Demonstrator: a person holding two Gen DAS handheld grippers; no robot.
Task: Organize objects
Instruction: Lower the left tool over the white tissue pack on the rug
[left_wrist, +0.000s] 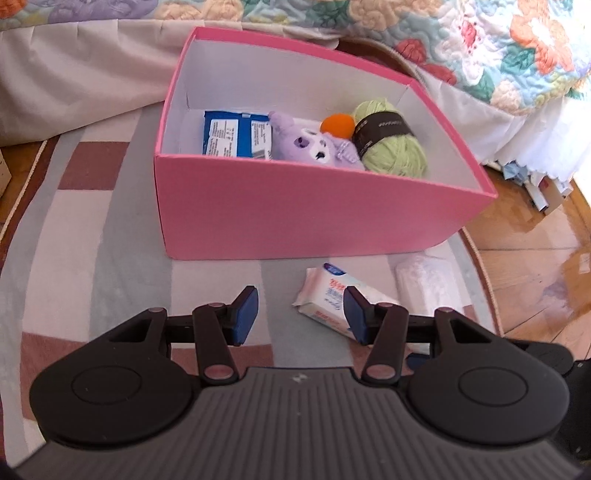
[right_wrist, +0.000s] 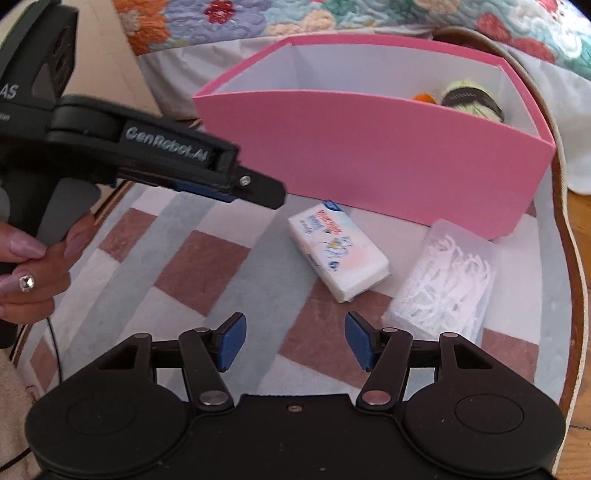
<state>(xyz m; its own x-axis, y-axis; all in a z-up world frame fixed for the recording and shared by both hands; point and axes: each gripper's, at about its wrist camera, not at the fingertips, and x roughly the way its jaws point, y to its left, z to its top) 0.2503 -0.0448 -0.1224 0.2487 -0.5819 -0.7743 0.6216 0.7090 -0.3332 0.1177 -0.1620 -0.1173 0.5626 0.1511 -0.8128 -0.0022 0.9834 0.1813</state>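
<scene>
Tissue pack (right_wrist: 338, 251) beside "GenRobot.AI" gripper (right_wrist: 255, 188)

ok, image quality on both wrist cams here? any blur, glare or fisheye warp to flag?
Left wrist view: pink box walls bow from fisheye warp; the contents are sharp, the tissue pack is soft; sunlight washes out the wooden floor at right. Right wrist view: the same bowing on the box rim; the left tool is blurred close up; the floss pick container is pale but readable.

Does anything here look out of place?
Two things lie outside the pink cardboard box, on the rug: a white tissue packet, askew, and a clear plastic case of floss picks. Nothing looks spilled or damaged.
</scene>
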